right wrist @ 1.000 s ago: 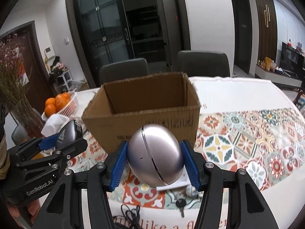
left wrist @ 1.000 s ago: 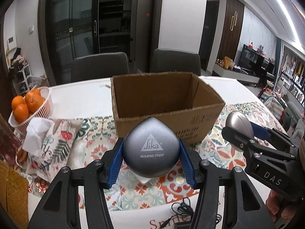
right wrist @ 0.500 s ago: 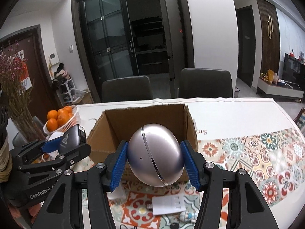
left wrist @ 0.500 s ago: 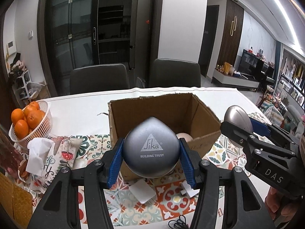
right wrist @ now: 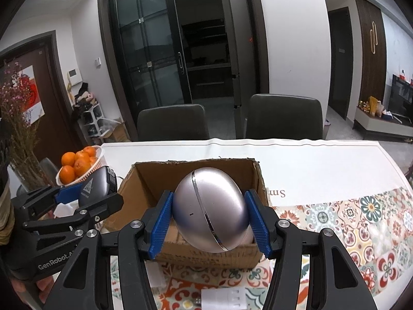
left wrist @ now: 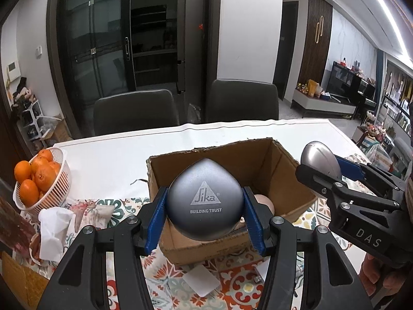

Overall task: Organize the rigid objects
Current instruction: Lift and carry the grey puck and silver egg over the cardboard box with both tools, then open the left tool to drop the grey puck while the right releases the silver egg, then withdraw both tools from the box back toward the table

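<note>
My left gripper (left wrist: 205,219) is shut on a grey rounded Sika gadget (left wrist: 205,199) and holds it above the near wall of an open cardboard box (left wrist: 291,178). My right gripper (right wrist: 210,219) is shut on a silver egg-shaped device (right wrist: 210,206) and holds it over the same box (right wrist: 155,173). A pale round object (left wrist: 265,202) lies inside the box. In the left wrist view the right gripper (left wrist: 320,170) is at the right with the silver egg. In the right wrist view the left gripper (right wrist: 93,193) is at the left with the grey gadget.
A white basket of oranges (left wrist: 36,178) stands at the left with crumpled tissue (left wrist: 53,222) beside it. White cards (left wrist: 202,281) and small items lie on the patterned cloth (right wrist: 361,222) near the front. Two dark chairs (left wrist: 135,113) stand behind the table. Dried flowers (right wrist: 15,118) stand far left.
Both grippers have risen and moved forward with their objects, from in front of the box to above its near wall. The box interior and the pale object inside now show.
</note>
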`<act>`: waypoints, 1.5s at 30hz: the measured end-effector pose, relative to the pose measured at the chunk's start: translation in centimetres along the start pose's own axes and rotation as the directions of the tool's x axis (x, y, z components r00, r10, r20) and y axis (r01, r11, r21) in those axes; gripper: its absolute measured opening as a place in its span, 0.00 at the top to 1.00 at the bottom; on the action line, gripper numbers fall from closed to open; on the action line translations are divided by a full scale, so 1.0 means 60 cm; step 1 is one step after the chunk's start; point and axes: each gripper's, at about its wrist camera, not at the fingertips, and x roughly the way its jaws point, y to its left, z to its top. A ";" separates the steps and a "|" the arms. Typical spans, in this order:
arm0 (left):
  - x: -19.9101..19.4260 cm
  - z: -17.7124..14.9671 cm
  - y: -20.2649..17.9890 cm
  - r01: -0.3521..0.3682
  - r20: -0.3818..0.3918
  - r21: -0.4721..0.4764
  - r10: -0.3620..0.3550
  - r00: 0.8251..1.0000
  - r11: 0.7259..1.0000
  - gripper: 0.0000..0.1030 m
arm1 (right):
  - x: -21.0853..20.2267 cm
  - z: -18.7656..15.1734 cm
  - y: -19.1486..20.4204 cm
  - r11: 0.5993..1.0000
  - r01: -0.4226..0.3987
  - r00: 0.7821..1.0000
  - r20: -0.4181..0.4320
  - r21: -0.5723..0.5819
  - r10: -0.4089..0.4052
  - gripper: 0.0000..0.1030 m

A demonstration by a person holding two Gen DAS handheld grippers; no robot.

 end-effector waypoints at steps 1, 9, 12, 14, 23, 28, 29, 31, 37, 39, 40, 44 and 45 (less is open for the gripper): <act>0.006 0.002 0.001 0.000 -0.006 0.001 0.000 1.000 1.000 0.47 | 0.007 0.003 -0.001 1.000 -0.001 1.000 -0.007 -0.002 0.001 0.44; 0.060 0.011 0.009 0.011 -0.077 -0.018 -0.012 0.997 1.000 0.47 | 0.063 0.016 -0.009 1.000 -0.019 0.996 -0.084 -0.010 0.018 0.44; 0.083 0.013 0.012 0.018 -0.108 -0.024 -0.020 0.994 1.000 0.47 | 0.085 0.016 -0.012 1.000 -0.016 0.993 -0.118 -0.007 0.015 0.45; 0.096 0.011 0.014 0.017 -0.126 -0.021 -0.020 0.992 1.000 0.47 | 0.099 0.015 -0.016 1.000 -0.018 0.989 -0.144 -0.008 0.016 0.45; 0.141 0.003 0.014 -0.005 -0.199 0.005 0.006 0.980 1.000 0.47 | 0.150 -0.003 -0.026 1.000 -0.025 0.972 -0.236 -0.016 0.020 0.45; 0.155 -0.001 0.009 -0.005 -0.237 0.004 0.005 0.971 1.000 0.47 | 0.164 -0.014 -0.030 1.000 -0.027 0.964 -0.266 -0.017 0.021 0.44; 0.157 -0.002 0.009 -0.004 -0.246 0.001 0.004 0.969 1.000 0.47 | 0.166 -0.016 -0.032 1.000 -0.027 0.962 -0.271 -0.015 0.022 0.44; 0.163 -0.006 0.007 0.001 -0.265 -0.004 -0.002 0.964 1.000 0.47 | 0.169 -0.020 -0.034 1.000 -0.027 0.960 -0.280 -0.009 0.023 0.44; 0.158 -0.007 0.003 -0.014 -0.251 0.005 0.014 0.968 1.000 0.38 | 0.163 -0.023 -0.037 1.000 -0.028 0.960 -0.279 -0.005 0.026 0.41; 0.150 -0.008 0.002 -0.023 -0.241 0.011 0.025 0.970 1.000 0.38 | 0.158 -0.024 -0.037 1.000 -0.020 0.961 -0.274 -0.008 0.017 0.41; 0.146 -0.009 0.002 -0.024 -0.237 0.011 0.026 0.971 1.000 0.38 | 0.153 -0.024 -0.036 1.000 -0.016 0.964 -0.267 -0.010 0.013 0.41; 0.120 -0.013 -0.002 -0.024 -0.206 0.012 0.026 0.978 1.000 0.35 | 0.130 -0.024 -0.034 1.000 -0.006 0.972 -0.235 -0.018 0.002 0.40; 0.112 -0.013 -0.003 -0.024 -0.196 0.014 0.026 0.980 1.000 0.35 | 0.123 -0.024 -0.034 1.000 -0.004 0.974 -0.225 -0.018 0.000 0.40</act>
